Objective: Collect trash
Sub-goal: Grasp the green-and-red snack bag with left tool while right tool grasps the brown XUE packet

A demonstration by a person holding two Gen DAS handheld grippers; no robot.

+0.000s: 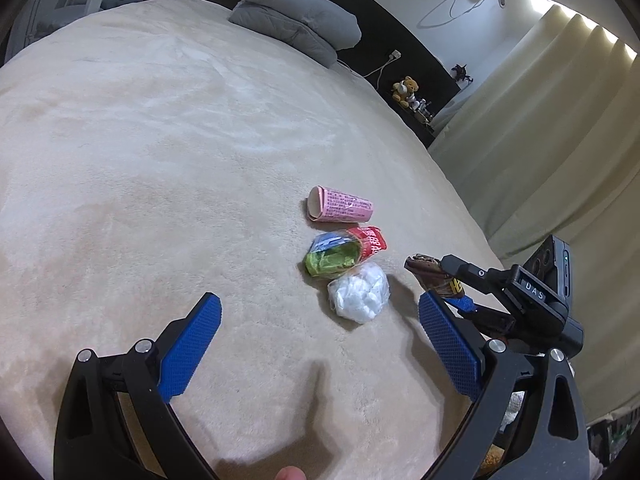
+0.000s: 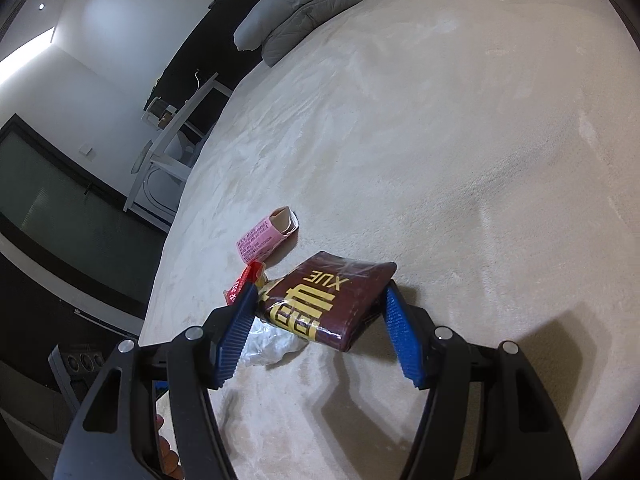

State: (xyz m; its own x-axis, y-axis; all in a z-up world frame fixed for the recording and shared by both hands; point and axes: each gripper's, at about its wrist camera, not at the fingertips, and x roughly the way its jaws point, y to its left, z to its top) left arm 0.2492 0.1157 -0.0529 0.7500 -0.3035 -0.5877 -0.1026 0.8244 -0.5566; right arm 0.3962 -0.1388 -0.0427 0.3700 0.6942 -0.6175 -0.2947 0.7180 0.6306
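Note:
Trash lies on a beige bed cover (image 1: 160, 160): a pink paper box (image 1: 340, 205), a crumpled red, blue and green wrapper (image 1: 340, 250) and a clear bag of white tissue (image 1: 360, 294). My left gripper (image 1: 318, 308) is open and empty, just short of the tissue bag. My right gripper (image 2: 320, 292) is shut on a maroon packet with yellow letters (image 2: 328, 296), held just above the cover. The packet also shows in the left wrist view (image 1: 434, 276). The right wrist view shows the pink box (image 2: 266, 236), the red wrapper (image 2: 242, 282) and the tissue bag (image 2: 268, 344).
A folded grey duvet and pillow (image 1: 300, 20) lie at the bed's far end. Curtains (image 1: 540, 140) hang past the bed's right edge. A white chair (image 2: 176, 144) stands beside the bed. A teddy bear (image 1: 406, 90) sits on a shelf by the wall.

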